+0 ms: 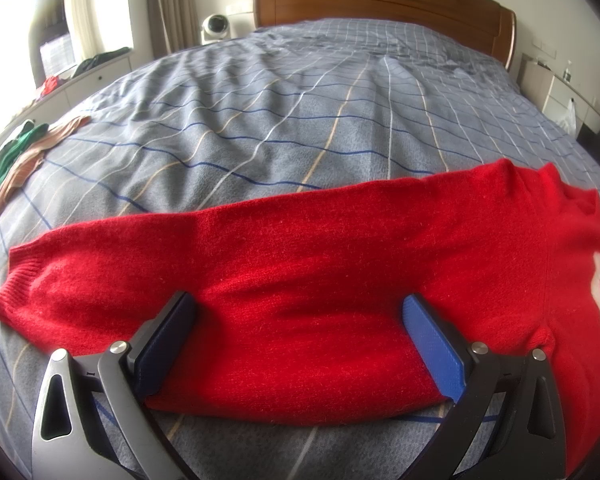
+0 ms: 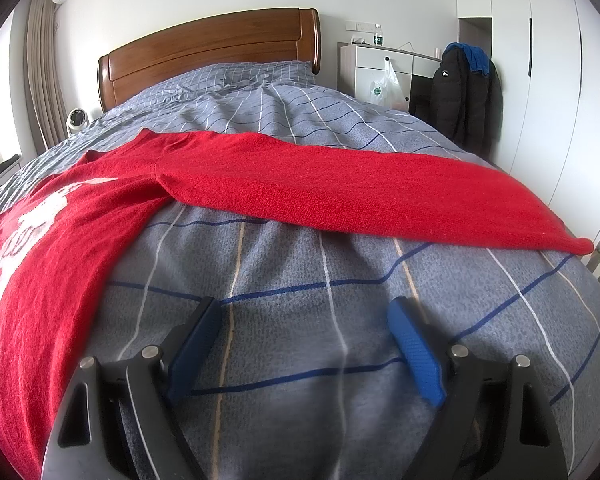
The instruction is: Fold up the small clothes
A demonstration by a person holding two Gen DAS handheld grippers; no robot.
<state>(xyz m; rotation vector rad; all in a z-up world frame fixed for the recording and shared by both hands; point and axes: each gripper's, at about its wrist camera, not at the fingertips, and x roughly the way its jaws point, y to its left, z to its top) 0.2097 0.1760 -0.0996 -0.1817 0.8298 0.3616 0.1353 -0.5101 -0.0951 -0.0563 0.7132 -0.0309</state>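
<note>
So, quick status from the bedroom, label by label:

Garment: we had a red knitted sweater with a white figure on its chest spread flat on the grey-blue checked bed cover, body near the foot of the bed, nothing bunched as far as we could see.

Sleeves: both were stretched straight out to the sides, one toward the window side, the other toward the wardrobe side. Neither was folded in.

Left gripper: our left gripper sat over the lower edge of the left sleeve, blue pads spread wide with the knit lying between them. We couldn't tell if the tips pressed into the cloth, but they weren't pinching it.

Right gripper: our right gripper hung over bare cover, fingers just as wide, nothing between them. Sweater body off to one side of it, right sleeve lying well ahead.

Done so far: honestly only the laying-out, we'd say.

Left to do: both sleeves in, then the body folded over, so pretty much the whole fold.

Other stuff: a loose heap of green and tan clothes waited at the bed's edge, presumably next in line.
</note>
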